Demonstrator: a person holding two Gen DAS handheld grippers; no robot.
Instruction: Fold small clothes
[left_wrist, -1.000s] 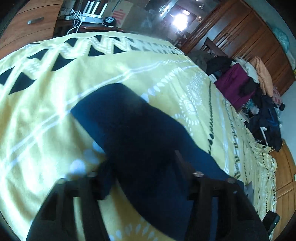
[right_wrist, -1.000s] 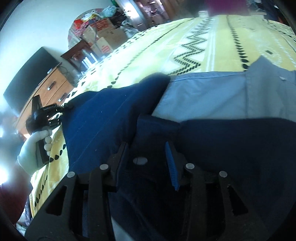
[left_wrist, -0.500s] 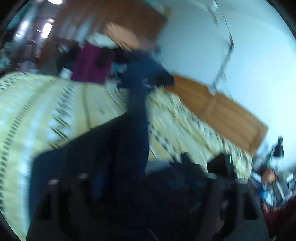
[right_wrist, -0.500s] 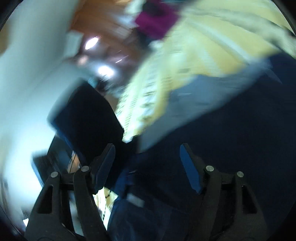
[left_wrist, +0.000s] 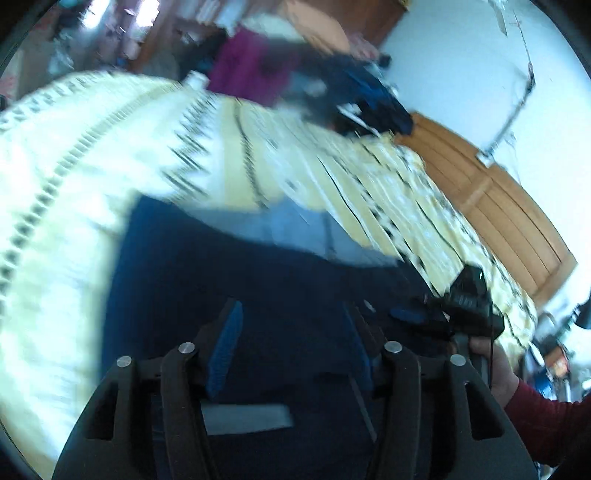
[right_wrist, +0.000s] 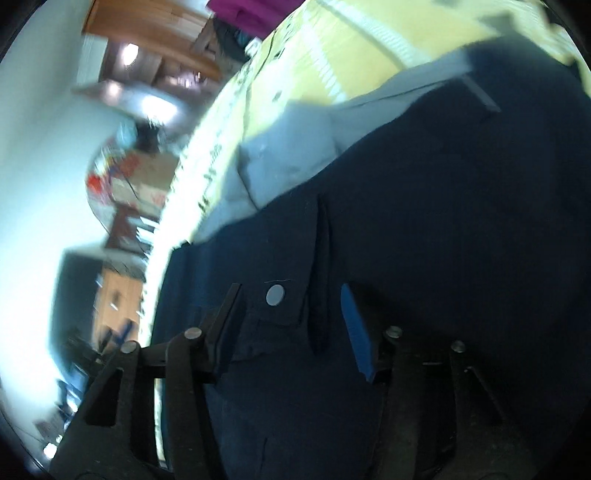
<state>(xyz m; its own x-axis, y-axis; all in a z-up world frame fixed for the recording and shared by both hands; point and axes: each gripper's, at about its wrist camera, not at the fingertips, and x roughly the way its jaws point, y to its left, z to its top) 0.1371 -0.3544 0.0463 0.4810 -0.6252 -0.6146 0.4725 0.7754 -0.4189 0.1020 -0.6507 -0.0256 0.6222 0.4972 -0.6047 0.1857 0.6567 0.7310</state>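
While both views are motion-blurred, the main layout still reads:
left gripper (left_wrist: 291, 345): nearest in the left wrist view, fingers spread wide, blue pads facing each other, nothing between them; navy cloth shows directly beyond the gap.
right gripper (right_wrist: 291, 325): nearest in the right wrist view, fingers spread wide, nothing pinched; a flap with a grey snap button (right_wrist: 275, 295) sits in the gap. It also shows at the right of the left wrist view (left_wrist: 417, 317), gripped by a person's hand (left_wrist: 491, 369) with a dark red sleeve (left_wrist: 546, 424).
navy garment (left_wrist: 258, 288): lies spread on the bed, near, under both grippers; a vertical fold or seam runs just right of the button; a pale strip (left_wrist: 247, 413) shows on it near the left gripper.
light blue garment (right_wrist: 288, 155): partly under the navy one, its edge sticking out on the far side, flat on the bedspread.
bedspread (left_wrist: 92, 155): yellow with black and white zigzag bands, extends left and far.
clothes pile (left_wrist: 251, 66): far edge of the bed, magenta and dark pieces, blurred.
wooden headboard (left_wrist: 509, 214): far right, beside a white wall.
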